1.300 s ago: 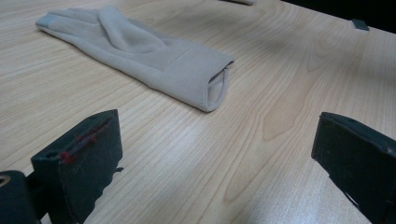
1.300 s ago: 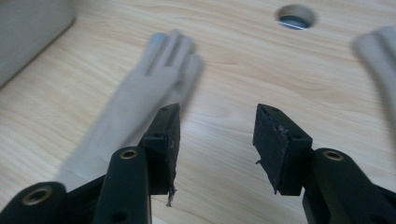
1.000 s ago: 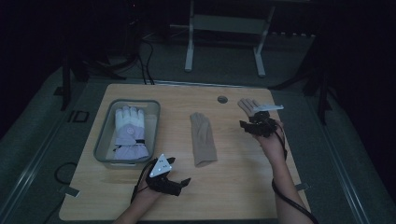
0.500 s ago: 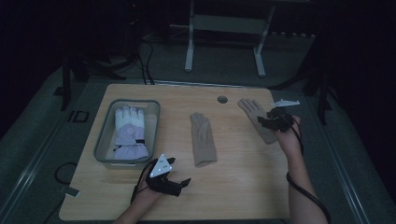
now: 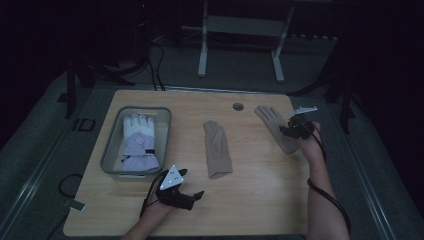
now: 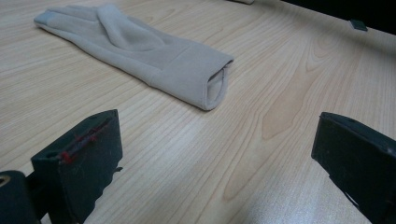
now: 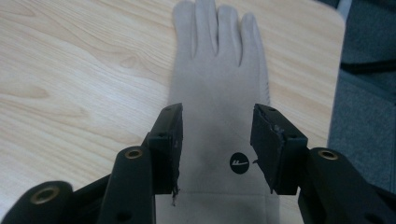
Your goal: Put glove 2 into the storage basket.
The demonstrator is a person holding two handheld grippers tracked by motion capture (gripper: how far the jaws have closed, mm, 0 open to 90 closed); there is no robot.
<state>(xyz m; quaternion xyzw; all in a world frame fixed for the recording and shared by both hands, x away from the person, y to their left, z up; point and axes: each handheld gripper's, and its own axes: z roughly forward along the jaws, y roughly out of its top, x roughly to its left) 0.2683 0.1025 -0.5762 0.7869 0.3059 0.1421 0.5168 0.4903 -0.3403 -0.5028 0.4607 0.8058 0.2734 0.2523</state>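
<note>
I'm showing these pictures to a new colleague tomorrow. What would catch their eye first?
Probably the right gripper, its black jaws open astride the cuff of a flat beige fabric glove near the far right corner of the pale wooden table. Next, the puffy white and lilac winter glove lying in a grey rectangular tray on the left. A second beige glove lies mid-table, ahead of the open left gripper.

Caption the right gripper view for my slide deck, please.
Right gripper, jaws open, poised over a flat beige fabric glove on the light wooden table.

Beige gloves (image 5: 218, 148) (image 7: 218, 98), lilac-and-white glove (image 5: 139, 142), grey tray (image 5: 111, 150), pale woodgrain table (image 5: 260, 190).
</note>
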